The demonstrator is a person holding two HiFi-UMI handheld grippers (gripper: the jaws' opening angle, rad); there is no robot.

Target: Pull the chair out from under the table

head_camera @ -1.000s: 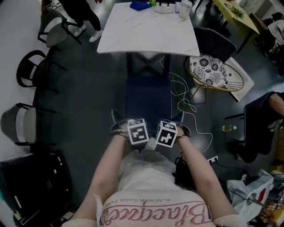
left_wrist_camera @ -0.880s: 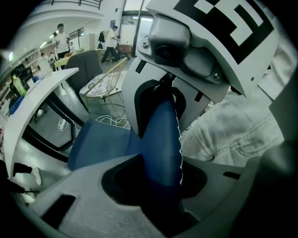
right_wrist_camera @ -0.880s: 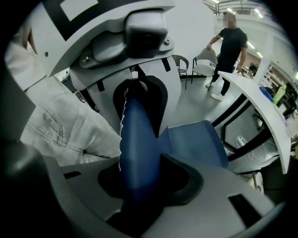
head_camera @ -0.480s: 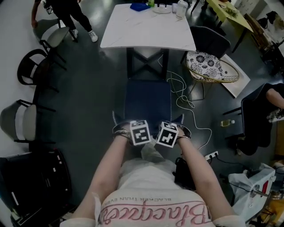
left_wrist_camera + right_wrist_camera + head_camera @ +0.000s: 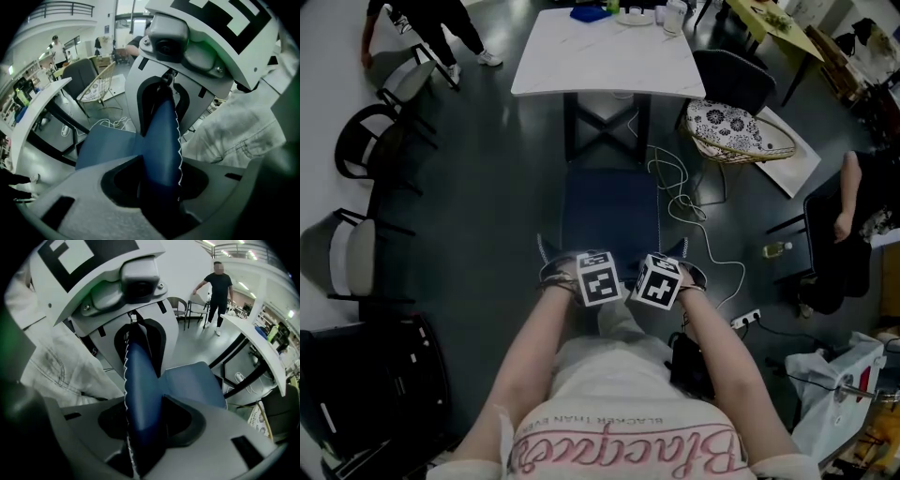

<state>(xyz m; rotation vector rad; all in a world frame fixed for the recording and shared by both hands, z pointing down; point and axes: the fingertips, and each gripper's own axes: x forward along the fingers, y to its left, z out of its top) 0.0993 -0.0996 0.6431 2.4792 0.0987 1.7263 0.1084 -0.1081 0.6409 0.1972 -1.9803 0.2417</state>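
Between the earlier frame and now, the blue chair (image 5: 609, 211) has slid back from the surface (image 5: 609, 61) toward the person, so the crossed base under that surface shows beyond the seat's far edge and the seat lies mostly clear of it. Both arms reach down side by side to the backrest (image 5: 163, 164), probably so the pull stays even and the chair runs straight. The left hand-held gripper (image 5: 161, 140) is clamped across the padded top edge, one jaw on each face. The right hand-held gripper (image 5: 140, 385) pinches the same edge just beside it. A white cable (image 5: 675, 192) loops on the floor close to the chair's right side and could catch a leg.
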